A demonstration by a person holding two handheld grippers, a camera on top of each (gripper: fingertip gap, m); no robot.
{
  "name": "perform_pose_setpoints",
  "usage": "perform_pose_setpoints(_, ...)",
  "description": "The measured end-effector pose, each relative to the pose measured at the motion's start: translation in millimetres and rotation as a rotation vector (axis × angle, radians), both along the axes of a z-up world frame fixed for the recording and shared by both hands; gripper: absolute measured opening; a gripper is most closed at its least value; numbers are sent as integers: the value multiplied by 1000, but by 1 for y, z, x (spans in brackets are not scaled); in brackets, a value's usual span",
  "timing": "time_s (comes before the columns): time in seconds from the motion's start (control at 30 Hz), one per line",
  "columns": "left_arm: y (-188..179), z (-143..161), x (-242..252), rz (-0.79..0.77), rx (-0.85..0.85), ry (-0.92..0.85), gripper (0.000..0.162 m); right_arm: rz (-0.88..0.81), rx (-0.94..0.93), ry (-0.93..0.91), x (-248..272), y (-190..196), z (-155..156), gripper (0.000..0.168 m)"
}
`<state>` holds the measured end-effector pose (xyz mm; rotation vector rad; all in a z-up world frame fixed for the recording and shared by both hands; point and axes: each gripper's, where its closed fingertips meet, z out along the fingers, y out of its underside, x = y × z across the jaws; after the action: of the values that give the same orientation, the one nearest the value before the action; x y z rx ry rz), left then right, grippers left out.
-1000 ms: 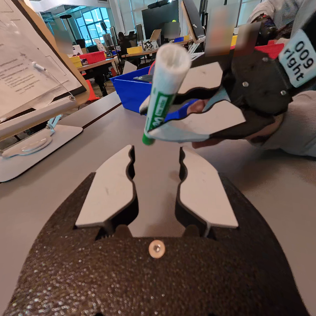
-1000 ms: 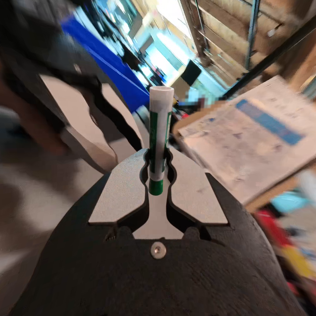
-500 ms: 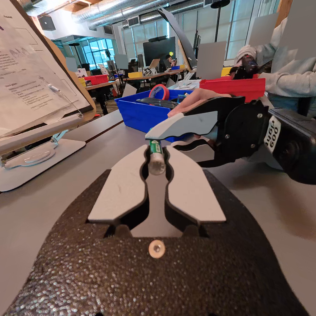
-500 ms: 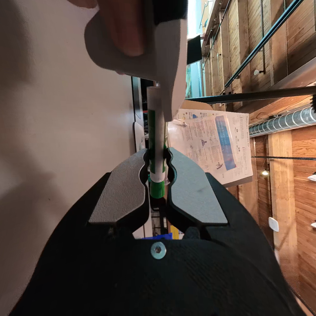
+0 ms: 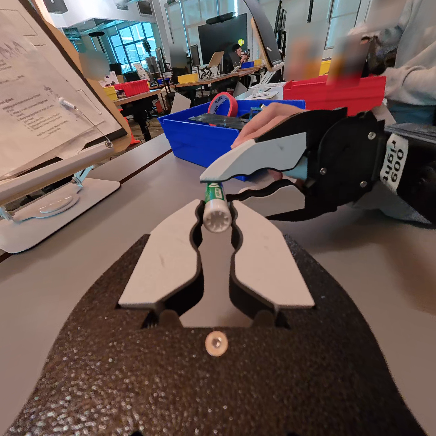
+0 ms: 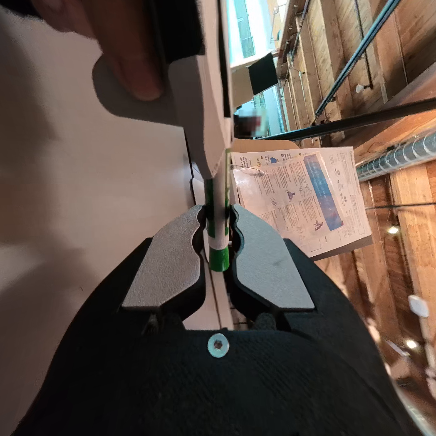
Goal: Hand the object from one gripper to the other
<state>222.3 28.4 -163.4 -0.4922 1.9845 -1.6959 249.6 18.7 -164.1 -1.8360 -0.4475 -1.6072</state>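
Both claws grip the green-and-white marker (image 5: 215, 207) at once: the left claw (image 5: 216, 212) pinches its white end, the right claw (image 6: 217, 221) its capped end. If either pulls away while both stay clamped, the marker may twist, slip, and drop to the desk (image 5: 132, 212) below.

Writing appears on 4 surfaces, none transcribed here: a white tag (image 5: 392, 162) on the right gripper (image 5: 221, 185), at right; the marker (image 5: 213, 192) barrel's green label; a red tape roll (image 5: 223, 105) in the far blue bin (image 5: 200, 139); a printed sheet (image 5: 35, 106) on the left stand.
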Motion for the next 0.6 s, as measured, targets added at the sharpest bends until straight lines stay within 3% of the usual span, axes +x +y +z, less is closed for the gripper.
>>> perform_pose_setpoints(0.1,10,5,8,58,-55,7,20,45,221,216,1,0,4,41)
perform_pose_setpoints(0.23,21,24,9,29,-261,38,20,163,671,684,2,-2,20,71)
perform_pose_setpoints(0.37,26,47,0,-74,-514,54,20,446,1055,1290,-8,2,34,70)
perform_pose_setpoints(0.47,26,51,-3,-81,-536,26,20,538,1133,1553,-12,4,29,68)
perform_pose_setpoints(0.6,27,55,-4,-31,-482,-46,20,492,1082,1553,-14,11,18,72)
